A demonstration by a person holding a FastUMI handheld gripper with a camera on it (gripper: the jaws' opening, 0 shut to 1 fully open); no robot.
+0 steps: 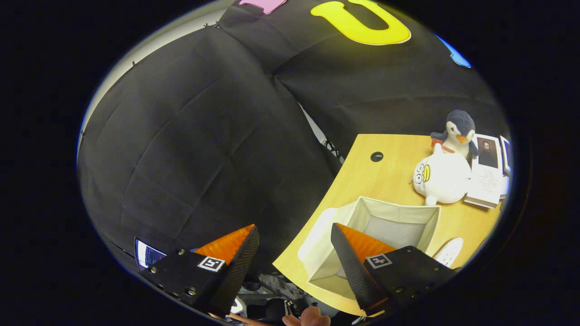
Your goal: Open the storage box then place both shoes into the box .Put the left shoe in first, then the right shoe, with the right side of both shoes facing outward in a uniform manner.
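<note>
The gripper camera rode above the desk (pixel 362 181) edge, tilted, looking past spread fingers (pixel 349 258) onto the box (pixel 385 222) close below.

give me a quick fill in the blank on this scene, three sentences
1. The tool has its fingers ____ with nothing between them.
2. The storage box on the wooden table is ____.
3. Beyond the box, a white plush lies in front of a plush ____.

Missing words: open; open; penguin
</note>
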